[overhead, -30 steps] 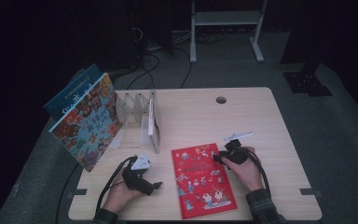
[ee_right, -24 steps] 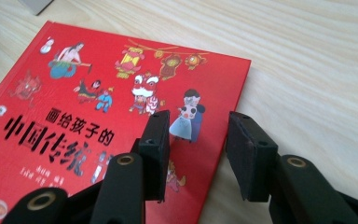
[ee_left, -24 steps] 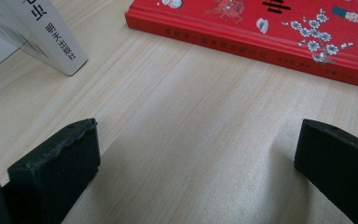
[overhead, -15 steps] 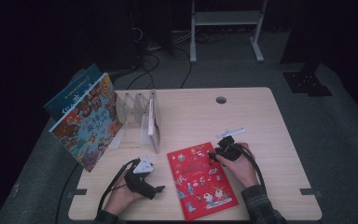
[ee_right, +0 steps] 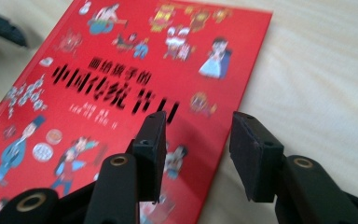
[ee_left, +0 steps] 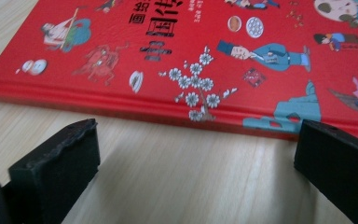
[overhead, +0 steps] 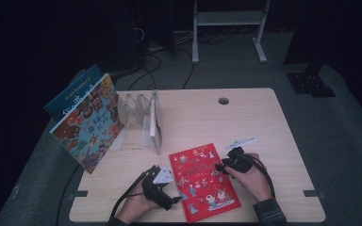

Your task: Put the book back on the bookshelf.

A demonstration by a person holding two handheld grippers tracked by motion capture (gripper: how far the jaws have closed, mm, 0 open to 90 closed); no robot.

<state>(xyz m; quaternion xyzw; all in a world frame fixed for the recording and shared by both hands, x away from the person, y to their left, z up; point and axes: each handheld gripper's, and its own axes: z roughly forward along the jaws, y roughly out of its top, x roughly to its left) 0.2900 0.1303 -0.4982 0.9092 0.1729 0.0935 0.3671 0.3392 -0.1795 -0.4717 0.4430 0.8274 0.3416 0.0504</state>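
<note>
A red picture book [overhead: 202, 181] lies flat near the wooden table's [overhead: 264, 117] front edge, and I also see its cover in the left gripper view [ee_left: 177, 42] and the right gripper view [ee_right: 121, 70]. My left gripper [overhead: 173, 197] rests low on the table at the book's left side. Its jaws [ee_left: 196, 140] stand wide open and face the book's spine, with only bare wood between them. My right gripper [overhead: 220, 165] is at the book's right edge. It is open [ee_right: 198, 126], with one jaw over the cover and the other over the table, gripping nothing.
A clear slotted book rack [overhead: 134, 120] stands at the table's back left with a thin white book [overhead: 156, 125] upright in it. A large colourful book [overhead: 90, 125] and a blue one [overhead: 73, 96] lean off the left edge. A cable hole [overhead: 223, 100] is at the back.
My left gripper has slid right, up to the red book's spine. The right gripper has shifted a little left onto the book's right edge, and the book has turned slightly.
</note>
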